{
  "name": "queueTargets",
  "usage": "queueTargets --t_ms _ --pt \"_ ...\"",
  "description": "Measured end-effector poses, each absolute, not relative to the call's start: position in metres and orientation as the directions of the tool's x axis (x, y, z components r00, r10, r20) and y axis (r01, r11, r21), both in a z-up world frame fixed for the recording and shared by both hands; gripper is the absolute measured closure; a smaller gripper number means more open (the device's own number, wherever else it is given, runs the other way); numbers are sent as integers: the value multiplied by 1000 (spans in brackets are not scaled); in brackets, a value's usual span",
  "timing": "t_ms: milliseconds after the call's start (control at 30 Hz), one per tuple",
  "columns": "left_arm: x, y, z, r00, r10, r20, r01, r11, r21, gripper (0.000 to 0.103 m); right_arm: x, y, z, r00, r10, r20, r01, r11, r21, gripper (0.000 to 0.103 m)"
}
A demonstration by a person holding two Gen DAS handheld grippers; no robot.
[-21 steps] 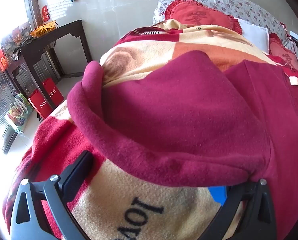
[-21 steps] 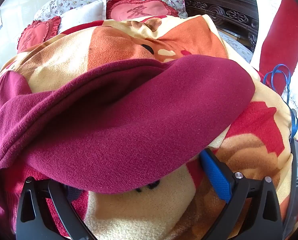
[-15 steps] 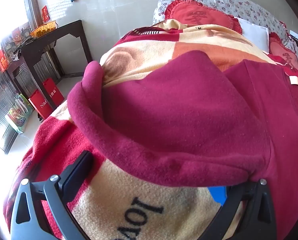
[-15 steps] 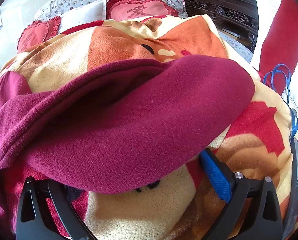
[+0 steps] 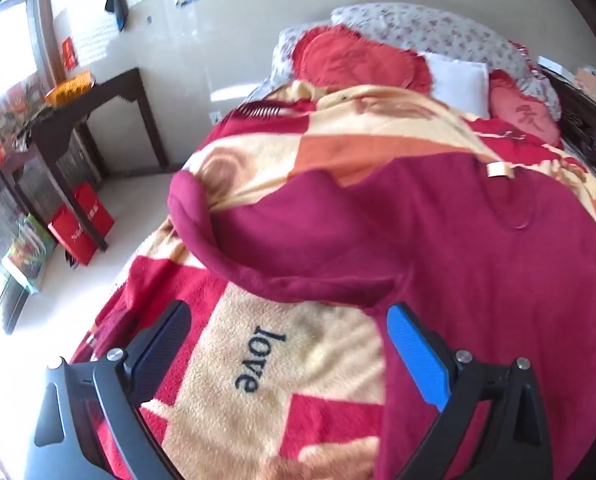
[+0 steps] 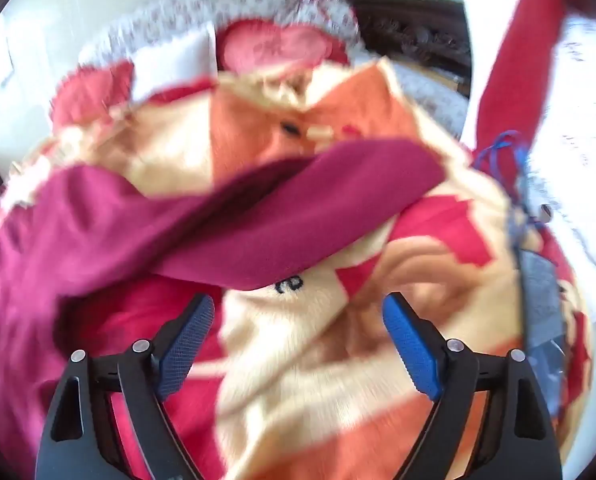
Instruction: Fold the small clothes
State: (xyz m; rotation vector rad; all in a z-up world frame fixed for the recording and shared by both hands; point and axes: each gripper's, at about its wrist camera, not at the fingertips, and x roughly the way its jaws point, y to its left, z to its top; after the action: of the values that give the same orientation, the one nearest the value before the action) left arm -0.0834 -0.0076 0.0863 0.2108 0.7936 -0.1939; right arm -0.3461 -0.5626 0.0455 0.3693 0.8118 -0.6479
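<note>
both the left tool (image 5: 288, 346) and right tool (image 6: 298, 340) are released, gripping nothing, with the maroon garment (image 5: 477, 248) just ahead on the bed blanket (image 5: 258, 400), its folded edge running crosswise, neither clearly nearer.

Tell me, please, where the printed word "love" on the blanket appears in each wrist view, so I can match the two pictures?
Left wrist view: "love" is fully readable, low in the centre, between the open left tongs, below the maroon garment.
Right wrist view: only the last letter peeks out from under the garment's lower edge, above the open right tongs.
Shared landmark: the red heart-shaped pillow at the bed's head.
</note>
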Motion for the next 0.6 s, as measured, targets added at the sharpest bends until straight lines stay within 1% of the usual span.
queueTargets --t_ms 133,233,333,500,600 --pt "-105 -24 110 689 -145 -710 303 948 101 2 -383 -537 110 590 -364 -721 601 795 90 31" --pt "-123 -34 128 686 -208 -697 352 934 67 2 -407 -515 156 622 -356 -697 558 826 76 31" --pt "-140 -49 141 686 -231 -690 380 922 69 2 -425 -495 196 648 -357 -673 522 851 52 31" --pt "-161 -64 152 679 -269 -683 419 906 60 2 -438 -457 235 682 -296 -669 432 901 41 31" --pt "-169 -73 153 670 -268 -692 423 904 59 2 -435 -432 235 714 -267 -647 391 919 52 30"
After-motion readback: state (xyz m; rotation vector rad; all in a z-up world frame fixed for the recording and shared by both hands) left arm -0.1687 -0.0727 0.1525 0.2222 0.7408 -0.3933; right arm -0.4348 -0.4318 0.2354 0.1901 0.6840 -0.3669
